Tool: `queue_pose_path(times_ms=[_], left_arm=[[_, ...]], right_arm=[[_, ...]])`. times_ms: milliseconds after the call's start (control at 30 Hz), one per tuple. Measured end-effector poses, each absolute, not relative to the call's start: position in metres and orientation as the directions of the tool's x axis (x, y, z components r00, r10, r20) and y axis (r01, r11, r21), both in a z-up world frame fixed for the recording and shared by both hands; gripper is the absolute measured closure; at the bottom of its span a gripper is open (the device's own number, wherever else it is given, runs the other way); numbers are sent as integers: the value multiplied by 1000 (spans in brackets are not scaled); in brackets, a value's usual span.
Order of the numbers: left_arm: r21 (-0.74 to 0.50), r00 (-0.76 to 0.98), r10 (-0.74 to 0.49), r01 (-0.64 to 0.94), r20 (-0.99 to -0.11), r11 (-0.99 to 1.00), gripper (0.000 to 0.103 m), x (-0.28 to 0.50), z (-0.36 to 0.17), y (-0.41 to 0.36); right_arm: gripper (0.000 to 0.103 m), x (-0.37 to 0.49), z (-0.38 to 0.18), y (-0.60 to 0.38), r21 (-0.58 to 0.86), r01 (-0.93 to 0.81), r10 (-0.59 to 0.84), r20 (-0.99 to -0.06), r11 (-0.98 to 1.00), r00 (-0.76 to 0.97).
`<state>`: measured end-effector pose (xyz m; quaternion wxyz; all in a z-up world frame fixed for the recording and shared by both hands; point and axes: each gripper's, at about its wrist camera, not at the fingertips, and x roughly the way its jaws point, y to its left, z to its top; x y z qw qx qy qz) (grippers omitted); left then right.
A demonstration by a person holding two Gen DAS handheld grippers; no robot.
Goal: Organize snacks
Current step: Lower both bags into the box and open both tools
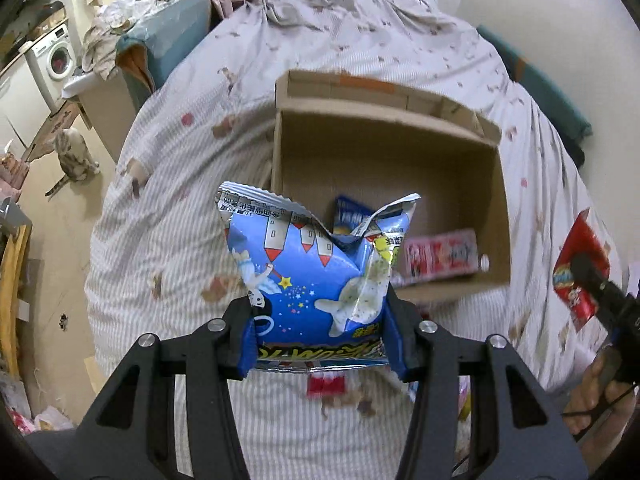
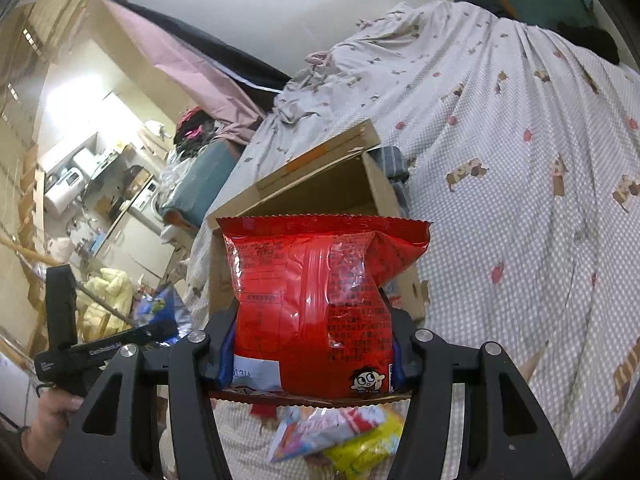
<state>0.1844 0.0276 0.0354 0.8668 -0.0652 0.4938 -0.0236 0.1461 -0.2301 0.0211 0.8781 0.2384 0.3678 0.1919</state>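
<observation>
**Two bags held over the bed**

My left hand-held gripper (image 1: 320, 336) clamps a blue bag (image 1: 316, 276) just before the box (image 1: 492, 216) on the bed (image 1: 192, 216). My right hand-held gripper (image 2: 312, 360) grips a red bag (image 2: 316, 300).

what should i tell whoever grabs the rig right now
Left gripper: shut on the blue bag, held up short of the box.
Right gripper: shut on the red bag, also short of the box.
Box sits open on the bed.
Done: a pink pack and a blue pack lie in the box.
Left: drop both bags in, then pick up the loose snacks on the bed below the right gripper.
</observation>
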Motion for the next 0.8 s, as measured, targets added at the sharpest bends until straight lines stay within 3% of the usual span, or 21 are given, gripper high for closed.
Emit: queue_pose_path(times_ms=[333,500,800], left_arm=[[-146,521,-118,-13,-845,989,57,235,19,12],[-173,527,-146,-3,-837,985,56,251,4,11],[-164,517,-147,13,-843,986,55,258,-21,8]], right_arm=[[45,191,19,-200,466,-247,504,-579,850,641],[44,217,5,-172,391,-292,486,-643,873,592],[42,233,-23,-166,429,-275,508,-671,860,541]])
